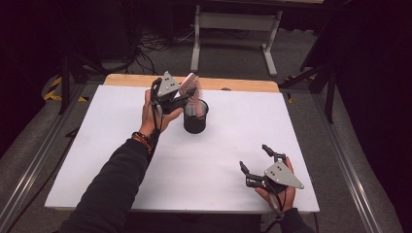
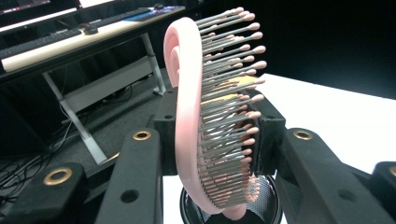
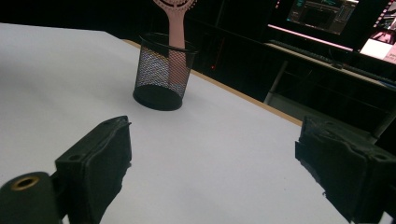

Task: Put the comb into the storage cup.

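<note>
Left gripper (image 1: 187, 98): closed on the head of a pink plastic hairbrush with grey, pink-tipped bristles (image 2: 219, 116); one jaw presses the smooth back, the other the bristle side.
Hairbrush position: held upright with a slight tilt over a black wire-mesh cylindrical cup (image 1: 195, 119); the handle end points down into the cup's mouth. In the right gripper view the handle (image 3: 176, 51) shows inside the mesh.
Handle contact: whether the handle tip touches the cup's floor cannot be told.
Mesh cup position: upright on the white rectangular worktop (image 1: 194, 165), in its far half, left of centre, just beside the left hand (image 1: 154, 115).
Right gripper (image 1: 257, 162): jaws spread wide, nothing between them; it sits low over the near right part of the worktop, well apart from the cup, pointing roughly toward it.
Right hand (image 1: 278, 193): at the near edge of the worktop, grasping the gripper body below its grey three-cornered plate.
Left forearm: dark sleeve (image 1: 114, 189) enters from the bottom left; a beaded band sits at the wrist.
Surroundings: a light wooden strip (image 1: 243, 85) runs along the worktop's far edge.
</note>
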Demonstrator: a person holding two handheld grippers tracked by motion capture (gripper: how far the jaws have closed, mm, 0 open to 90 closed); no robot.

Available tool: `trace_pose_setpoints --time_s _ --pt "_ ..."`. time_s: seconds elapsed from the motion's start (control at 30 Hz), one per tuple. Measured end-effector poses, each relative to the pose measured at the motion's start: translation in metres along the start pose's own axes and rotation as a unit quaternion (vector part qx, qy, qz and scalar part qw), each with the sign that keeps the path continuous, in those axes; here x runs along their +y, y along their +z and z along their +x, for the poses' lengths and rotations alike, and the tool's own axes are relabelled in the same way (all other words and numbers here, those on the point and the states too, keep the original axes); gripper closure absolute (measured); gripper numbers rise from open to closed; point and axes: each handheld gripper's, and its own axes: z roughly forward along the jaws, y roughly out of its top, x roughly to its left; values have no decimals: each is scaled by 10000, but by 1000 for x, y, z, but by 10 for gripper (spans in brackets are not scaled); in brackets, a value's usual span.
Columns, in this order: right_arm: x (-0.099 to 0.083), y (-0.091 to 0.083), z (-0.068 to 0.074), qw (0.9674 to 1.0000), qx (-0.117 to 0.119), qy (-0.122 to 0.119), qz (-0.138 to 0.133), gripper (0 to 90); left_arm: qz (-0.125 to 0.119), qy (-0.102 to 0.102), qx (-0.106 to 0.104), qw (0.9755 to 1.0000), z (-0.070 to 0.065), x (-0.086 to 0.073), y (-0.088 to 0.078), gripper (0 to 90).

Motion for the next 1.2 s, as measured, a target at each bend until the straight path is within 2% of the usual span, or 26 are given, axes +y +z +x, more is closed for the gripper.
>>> trace_pose_setpoints --time_s 0.27,0.47,0.67,0.93,1.2 --pt "0 0 0 10000 -18 -14 -12 106 143 -10 2 9999 -1 -6 8 635" --pt "0 0 0 10000 4 -18 12 106 203 -91 23 9997 -2 -12 14 634" --pt "0 0 1 10000 6 -38 35 106 131 -134 8 9998 -3 -15 14 633" --pt "0 2 2 9998 -43 -142 118 112 44 -342 -2 9994 -2 -19 16 620" --pt "-1 3 3 9997 21 -156 175 111 10 -472 96 9988 1 -24 13 598"
